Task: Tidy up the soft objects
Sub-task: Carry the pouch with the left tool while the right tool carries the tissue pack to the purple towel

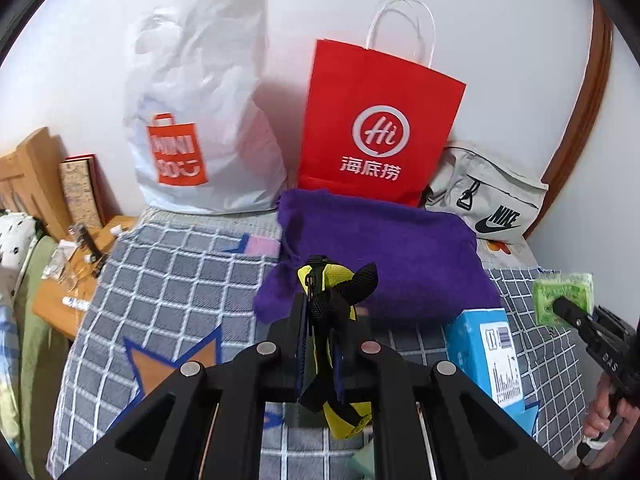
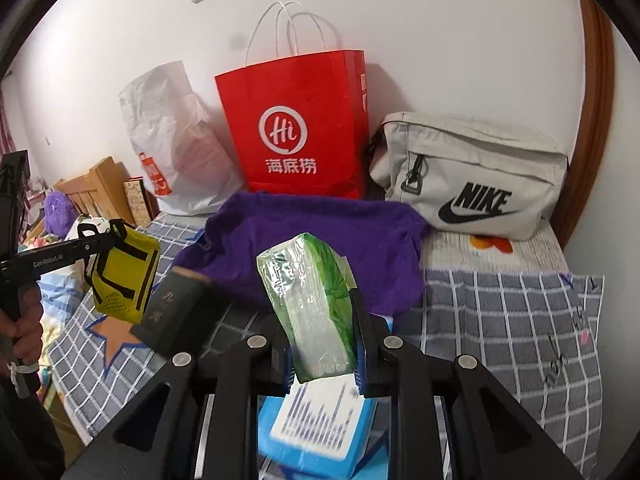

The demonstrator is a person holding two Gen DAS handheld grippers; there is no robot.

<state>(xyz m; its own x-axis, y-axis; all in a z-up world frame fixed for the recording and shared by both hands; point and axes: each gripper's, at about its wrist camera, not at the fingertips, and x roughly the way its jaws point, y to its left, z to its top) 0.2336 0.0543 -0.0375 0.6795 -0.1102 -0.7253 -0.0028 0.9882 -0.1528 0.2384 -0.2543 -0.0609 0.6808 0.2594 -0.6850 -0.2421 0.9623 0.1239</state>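
Observation:
My left gripper (image 1: pixel 324 312) is shut on a yellow pouch with black straps (image 1: pixel 340 280), held above the checked bed. The pouch also shows in the right wrist view (image 2: pixel 120 276), at the tip of the left gripper (image 2: pixel 100 246). My right gripper (image 2: pixel 320 320) is shut on a green tissue pack (image 2: pixel 312 300), lifted over a blue box (image 2: pixel 320 432). In the left wrist view the tissue pack (image 1: pixel 564 296) sits at the tip of the right gripper (image 1: pixel 560 306). A folded purple towel (image 1: pixel 380 248) lies on the bed just ahead of both grippers.
Against the wall stand a white Miniso plastic bag (image 1: pixel 200 120), a red paper bag (image 1: pixel 376 120) and a grey Nike pouch (image 2: pixel 472 176). The blue box (image 1: pixel 488 356) and a dark booklet (image 2: pixel 176 312) lie on the checked blanket (image 1: pixel 168 292). A cluttered wooden side table (image 1: pixel 64 280) is left.

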